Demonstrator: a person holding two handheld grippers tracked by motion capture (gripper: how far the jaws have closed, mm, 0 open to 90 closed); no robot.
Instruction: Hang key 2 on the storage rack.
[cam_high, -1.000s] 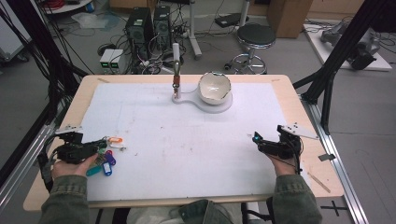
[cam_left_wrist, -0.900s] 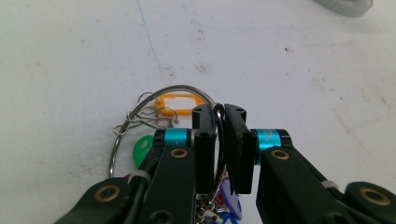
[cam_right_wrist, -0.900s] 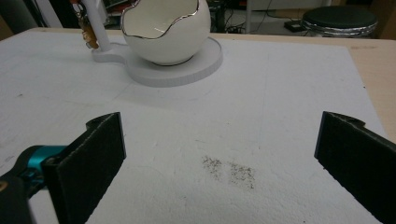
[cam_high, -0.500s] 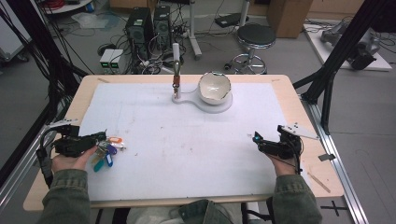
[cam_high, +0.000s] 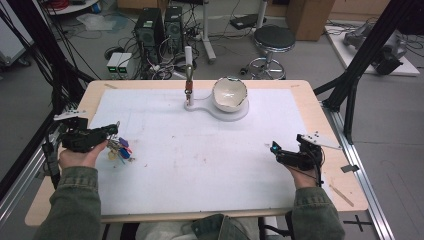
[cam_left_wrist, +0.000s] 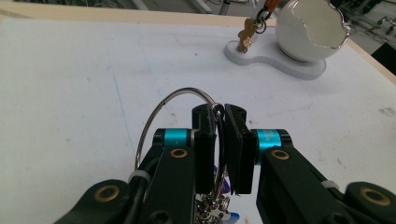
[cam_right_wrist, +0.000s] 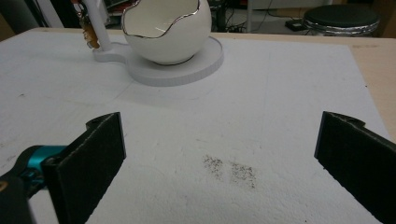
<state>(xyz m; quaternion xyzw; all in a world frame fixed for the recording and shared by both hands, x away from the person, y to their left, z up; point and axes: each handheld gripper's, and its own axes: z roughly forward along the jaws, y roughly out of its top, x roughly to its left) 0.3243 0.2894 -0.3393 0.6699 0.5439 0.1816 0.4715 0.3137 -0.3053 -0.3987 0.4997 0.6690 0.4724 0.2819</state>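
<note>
My left gripper (cam_high: 114, 130) is at the left of the white mat, shut on a thin metal key ring (cam_left_wrist: 173, 95). A bunch of keys with coloured tags (cam_high: 119, 149) hangs from that ring just above the mat. In the left gripper view the jaws (cam_left_wrist: 219, 112) pinch the wire with almost no gap. At the right of the mat my right gripper (cam_high: 274, 148) is open, with nothing between its wide-set jaws (cam_right_wrist: 220, 126). At the far middle of the mat stands a white egg-shaped bowl (cam_high: 230, 93) on a white base (cam_high: 235, 116).
A white post (cam_high: 188, 60) rises from the base's left end, with a brass key (cam_left_wrist: 244, 36) hanging from its hook. The white mat (cam_high: 200, 160) covers most of the wooden table (cam_high: 327, 115). A wooden stick (cam_high: 341, 195) lies near the right front corner.
The left hand has risen and shifted a little farther from the person, lifting the bunch of keys off the mat. The right hand has kept still.
</note>
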